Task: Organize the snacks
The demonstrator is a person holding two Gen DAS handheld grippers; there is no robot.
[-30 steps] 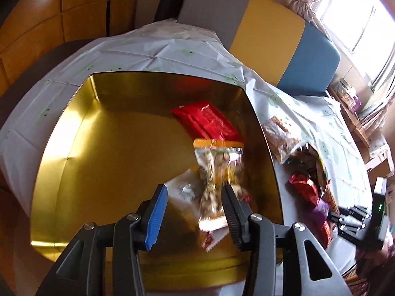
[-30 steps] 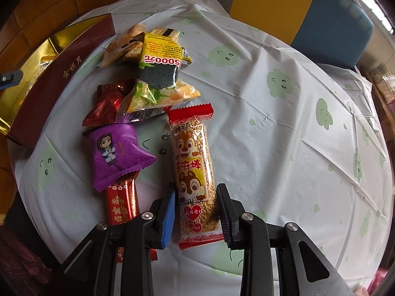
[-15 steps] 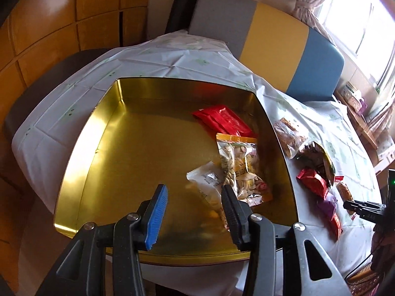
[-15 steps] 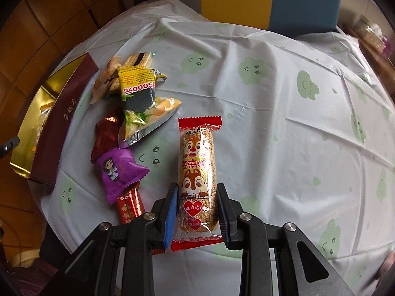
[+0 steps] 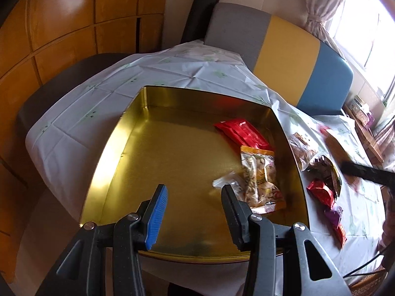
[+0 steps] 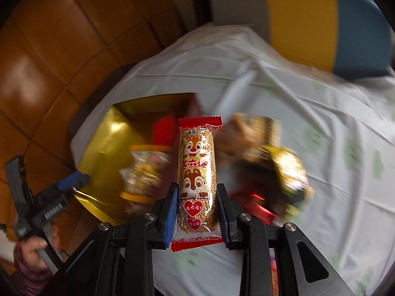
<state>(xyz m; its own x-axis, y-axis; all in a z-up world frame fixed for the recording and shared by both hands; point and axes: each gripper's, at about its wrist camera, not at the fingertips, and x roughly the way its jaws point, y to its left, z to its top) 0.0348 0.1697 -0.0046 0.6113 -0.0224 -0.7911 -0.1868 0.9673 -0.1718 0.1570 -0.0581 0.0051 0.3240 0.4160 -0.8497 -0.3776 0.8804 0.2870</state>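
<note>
Right claw [image 6: 197,215] clamped on the lower third of a sesame stick [image 6: 197,172], its pads pressing both long sides; the packet is lifted clear of the tablecloth [image 6: 321,148] and its long axis runs straight out along the fingers, red crimped end forward. It is a slim, rounded bar of seeded grain under glossy clear film printed with two cartoon chipmunks, sealed at each end by a flat red fin. Ahead and to the left of the held packet lies the gold tin [image 5: 172,162], a shallow, square, mirror-bright tray with upright walls; the coming move appears to be a carry over its near-right wall, and the right claw is the nearer of the two to that side. Inside the tin, against its right wall, lie a red packet [image 5: 243,133], a clear nut bag [image 5: 259,177] with orange ends, and a small pale wrapper [image 5: 228,180]. Left claw [image 5: 193,212] half open with nothing between its jaws, poised above the tin's near edge. Loose snacks [image 5: 321,172] in crinkled foil lie on the cloth just outside the right wall, blurred in the right wrist view.
</note>
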